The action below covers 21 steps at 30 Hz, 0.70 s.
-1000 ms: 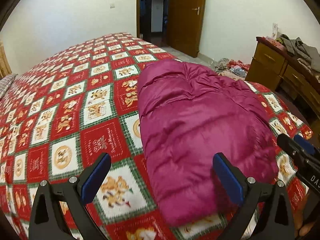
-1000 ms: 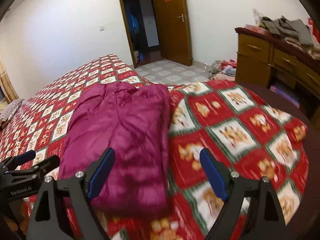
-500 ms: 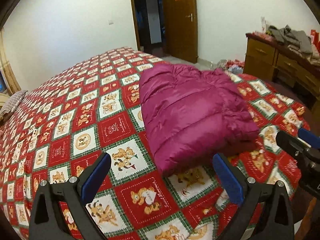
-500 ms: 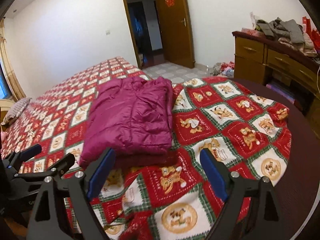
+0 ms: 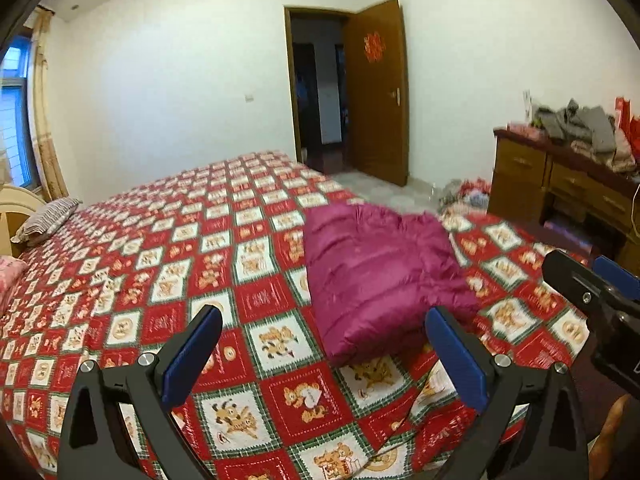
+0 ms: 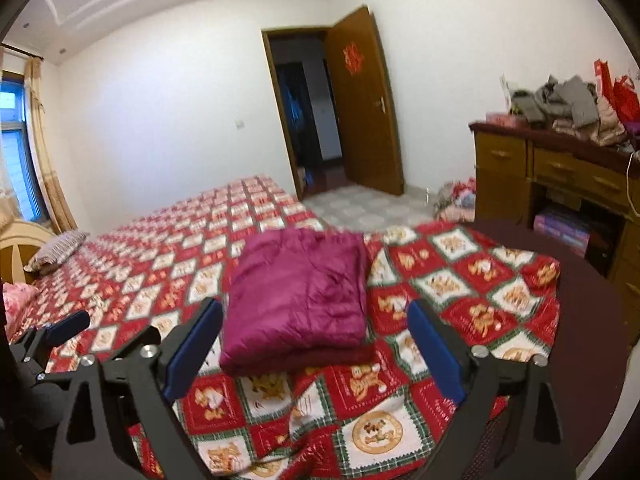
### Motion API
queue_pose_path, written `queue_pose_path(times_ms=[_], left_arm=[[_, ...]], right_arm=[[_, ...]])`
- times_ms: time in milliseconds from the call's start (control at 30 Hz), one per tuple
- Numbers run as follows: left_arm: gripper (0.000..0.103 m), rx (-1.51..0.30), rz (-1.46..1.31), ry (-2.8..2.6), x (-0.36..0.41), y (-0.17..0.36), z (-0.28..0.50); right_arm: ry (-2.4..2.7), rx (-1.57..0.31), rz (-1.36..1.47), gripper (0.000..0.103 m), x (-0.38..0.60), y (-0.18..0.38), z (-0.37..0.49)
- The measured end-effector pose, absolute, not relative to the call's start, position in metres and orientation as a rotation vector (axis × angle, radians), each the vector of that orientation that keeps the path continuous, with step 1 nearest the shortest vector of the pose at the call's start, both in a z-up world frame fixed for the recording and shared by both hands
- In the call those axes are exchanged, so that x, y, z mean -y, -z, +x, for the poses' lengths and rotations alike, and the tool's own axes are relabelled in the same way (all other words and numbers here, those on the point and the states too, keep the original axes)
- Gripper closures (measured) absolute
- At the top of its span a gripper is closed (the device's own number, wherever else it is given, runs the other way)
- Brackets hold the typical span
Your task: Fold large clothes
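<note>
Magenta puffer jacket (image 5: pixel 380 276) folded, lying on red patterned bedspread (image 5: pixel 160 260) near bed's right edge. Left gripper (image 5: pixel 324 344) — jaws apart, empty, above bedspread. Right gripper (image 6: pixel 316 340) likewise wide apart, short of jacket.

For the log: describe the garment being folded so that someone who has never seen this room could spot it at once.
Start at the big bed with the red, white and green checked cartoon bedspread. Near its foot corner, on the side toward the wooden desk, lies the magenta puffer jacket, folded into a thick rectangle. It is the only plain, shiny, single-colour thing on the patterned spread.
</note>
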<state>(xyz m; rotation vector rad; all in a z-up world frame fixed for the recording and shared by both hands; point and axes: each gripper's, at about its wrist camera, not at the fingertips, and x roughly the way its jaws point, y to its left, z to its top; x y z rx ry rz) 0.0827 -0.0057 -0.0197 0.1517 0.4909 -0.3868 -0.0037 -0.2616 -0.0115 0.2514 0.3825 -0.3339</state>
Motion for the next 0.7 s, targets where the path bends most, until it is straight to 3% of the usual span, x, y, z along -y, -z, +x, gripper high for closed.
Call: queue_pose_path(times_ms=[300,700], left_arm=[[0.001,-0.353,0.105,0.353,-0.012,-0.014,0.057],[0.001,-0.308,0.068,0.359,-0.020,-0.027,0.043]], right_arm=[[0.354,-0.199,0.170,0.002,0.246,-0.026,-0.034],[0.342,-0.171,0.152,0.001,0.238,-0.031,-0.036]])
